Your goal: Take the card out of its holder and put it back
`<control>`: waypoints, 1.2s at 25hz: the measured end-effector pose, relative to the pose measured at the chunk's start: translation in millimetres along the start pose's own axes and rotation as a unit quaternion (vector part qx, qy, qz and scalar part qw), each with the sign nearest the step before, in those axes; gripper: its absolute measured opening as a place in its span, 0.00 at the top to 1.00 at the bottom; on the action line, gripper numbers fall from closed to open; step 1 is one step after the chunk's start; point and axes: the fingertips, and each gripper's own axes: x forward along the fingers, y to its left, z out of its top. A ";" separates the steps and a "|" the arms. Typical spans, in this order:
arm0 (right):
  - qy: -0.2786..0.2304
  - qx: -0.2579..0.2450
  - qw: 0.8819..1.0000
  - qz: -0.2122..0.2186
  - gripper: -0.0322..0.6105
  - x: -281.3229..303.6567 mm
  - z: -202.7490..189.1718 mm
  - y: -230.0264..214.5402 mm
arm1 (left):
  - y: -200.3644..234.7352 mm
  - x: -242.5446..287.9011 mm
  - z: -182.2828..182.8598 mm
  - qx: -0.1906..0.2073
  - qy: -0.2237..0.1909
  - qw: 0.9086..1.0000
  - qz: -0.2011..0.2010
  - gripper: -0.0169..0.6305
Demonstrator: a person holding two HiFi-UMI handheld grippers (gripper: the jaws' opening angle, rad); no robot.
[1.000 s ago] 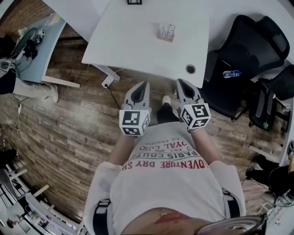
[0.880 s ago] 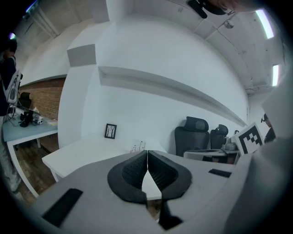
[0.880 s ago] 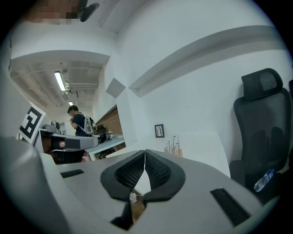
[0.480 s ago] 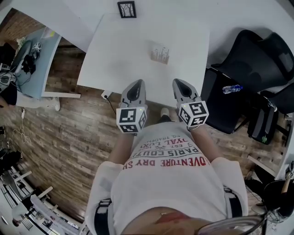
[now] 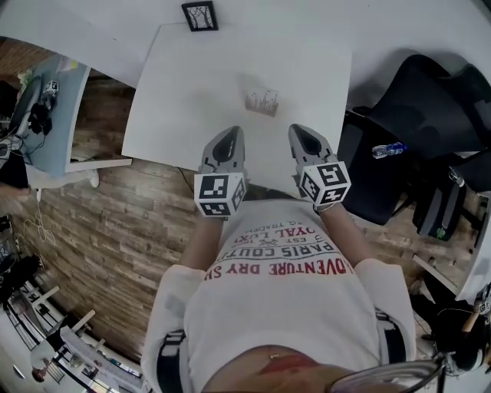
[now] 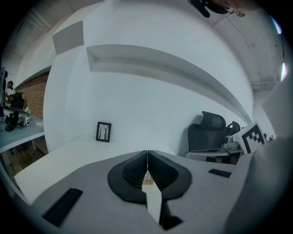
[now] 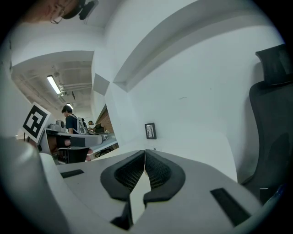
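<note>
Left gripper (image 5: 232, 134) and right gripper (image 5: 301, 132) are both closed tight with nothing between the jaws. They sit side by side over the near edge of the desk (image 5: 184, 92). The holder (image 5: 262, 101) stands about mid-desk, well apart from both grippers and roughly on the line between them. I take it the card is in it, though from here it is too small and blurred for me to make the card out on its own.

My main worry is arriving with the jaws closed like this. A closed tip would only shove the holder, which looks light enough to slide or tip toward the far edge rather than stay put. I would want both grippers opened before they get close. The next risk is the pull itself: if one gripper does not steady the holder while the other draws the card, the whole thing may lift with it. Going back in, a tilted card could miss the slot or jam.

Little stands in the way. The desk between the grippers and the holder is bare. A small picture frame (image 5: 199, 15) stands at the far edge, toward the far left corner, well behind the holder. A black chair (image 5: 414, 100) sits off the right edge with a bottle (image 5: 387, 148) by it, both off the desk.
</note>
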 end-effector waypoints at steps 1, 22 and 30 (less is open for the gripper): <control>0.001 0.001 1.000 -0.001 0.91 3.8 -0.2 -0.2 | 1.9 4.8 0.1 0.000 0.003 1.000 -0.005 0.94; 0.058 -0.003 0.998 -0.030 0.91 86.5 -7.2 -15.6 | 50.9 87.6 -7.4 0.018 0.068 0.981 -0.183 0.94; 0.090 -0.071 0.993 0.033 0.69 108.4 -10.4 -23.9 | 54.9 100.6 -23.9 0.017 0.091 0.977 -0.193 0.94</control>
